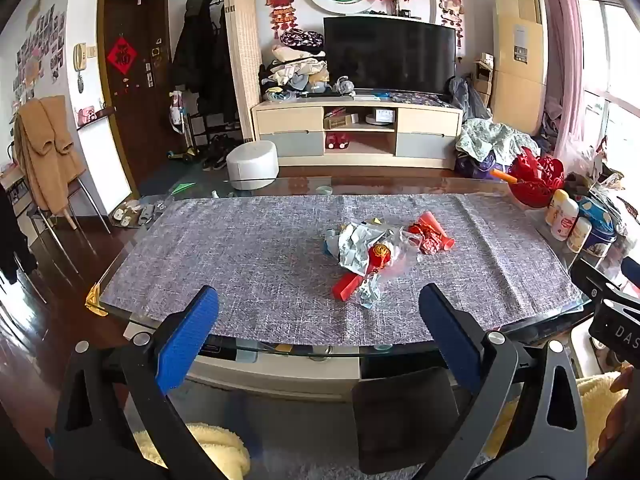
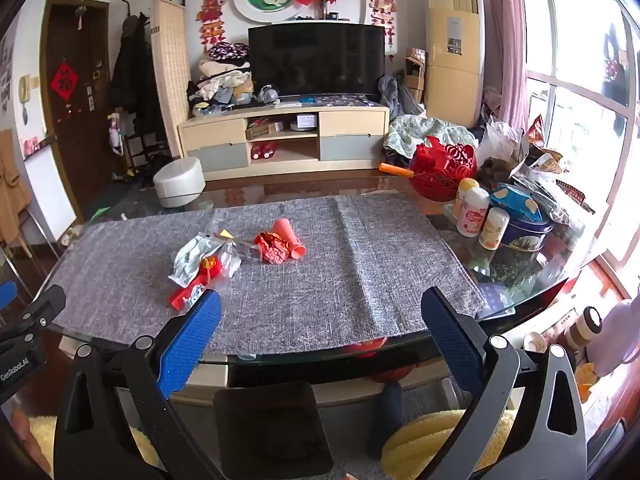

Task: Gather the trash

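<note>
At nine o'clock the left gripper (image 1: 318,320) hovers over the table's near edge, jaws wide and empty. On the grey cloth (image 1: 240,248), toward twelve, lies the trash (image 1: 372,256), perhaps crumpled wrappers. At three o'clock the right gripper (image 2: 320,322) also gapes, holding nothing.

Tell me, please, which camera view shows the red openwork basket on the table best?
The right wrist view: the red openwork basket sits whole and fairly large at the table's far right. In the left wrist view it appears smaller, squeezed toward the distorted right edge.
</note>
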`<act>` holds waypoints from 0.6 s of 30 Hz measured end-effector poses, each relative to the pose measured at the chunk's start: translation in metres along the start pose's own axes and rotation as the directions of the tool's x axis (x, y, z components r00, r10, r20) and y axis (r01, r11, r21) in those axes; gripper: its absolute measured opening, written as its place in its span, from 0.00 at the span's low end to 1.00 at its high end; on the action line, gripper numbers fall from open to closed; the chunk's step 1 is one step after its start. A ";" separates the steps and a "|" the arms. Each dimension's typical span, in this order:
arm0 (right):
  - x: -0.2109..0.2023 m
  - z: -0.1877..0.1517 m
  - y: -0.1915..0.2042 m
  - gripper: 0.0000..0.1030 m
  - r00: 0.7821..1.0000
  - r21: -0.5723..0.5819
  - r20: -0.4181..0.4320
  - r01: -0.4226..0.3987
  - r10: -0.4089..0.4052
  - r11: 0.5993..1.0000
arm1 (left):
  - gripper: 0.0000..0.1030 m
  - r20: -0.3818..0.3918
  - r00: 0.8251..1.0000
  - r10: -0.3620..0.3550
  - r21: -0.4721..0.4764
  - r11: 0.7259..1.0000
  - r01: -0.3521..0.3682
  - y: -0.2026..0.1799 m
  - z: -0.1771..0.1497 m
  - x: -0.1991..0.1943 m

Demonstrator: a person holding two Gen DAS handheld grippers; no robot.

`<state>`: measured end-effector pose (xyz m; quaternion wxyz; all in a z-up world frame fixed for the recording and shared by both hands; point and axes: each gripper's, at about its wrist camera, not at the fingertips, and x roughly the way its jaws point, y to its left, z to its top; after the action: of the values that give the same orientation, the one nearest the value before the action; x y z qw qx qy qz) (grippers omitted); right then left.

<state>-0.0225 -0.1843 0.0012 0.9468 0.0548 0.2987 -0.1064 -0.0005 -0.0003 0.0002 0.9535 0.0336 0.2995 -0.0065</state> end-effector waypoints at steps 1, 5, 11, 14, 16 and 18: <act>0.000 0.000 0.000 0.97 1.000 -0.001 -0.002 0.000 0.000 1.000 | 0.92 -0.001 1.000 0.002 -0.001 1.000 -0.002 0.000 0.000 0.000; 0.000 0.000 -0.001 0.97 1.000 0.002 -0.002 -0.002 0.002 1.000 | 0.92 -0.002 1.000 0.006 -0.003 1.000 -0.006 0.001 -0.001 -0.001; 0.000 0.000 -0.001 0.97 1.000 -0.001 -0.004 -0.002 0.002 1.000 | 0.92 -0.006 1.000 0.007 -0.002 1.000 -0.007 0.001 0.001 -0.004; 0.000 0.000 -0.001 0.97 1.000 0.001 -0.004 -0.002 0.002 1.000 | 0.92 -0.005 1.000 0.006 -0.002 1.000 -0.006 0.002 0.001 -0.006; 0.000 0.000 -0.001 0.97 1.000 0.002 -0.003 -0.001 0.001 1.000 | 0.92 -0.005 1.000 0.006 -0.002 1.000 -0.006 0.002 0.002 -0.003; -0.001 0.000 -0.001 0.97 1.000 0.002 -0.002 0.000 0.000 1.000 | 0.92 -0.005 1.000 0.006 -0.002 1.000 -0.006 0.001 0.003 -0.004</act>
<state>-0.0232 -0.1848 0.0016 0.9465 0.0558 0.2996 -0.1065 -0.0018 0.0001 0.0052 0.9528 0.0336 0.3017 -0.0031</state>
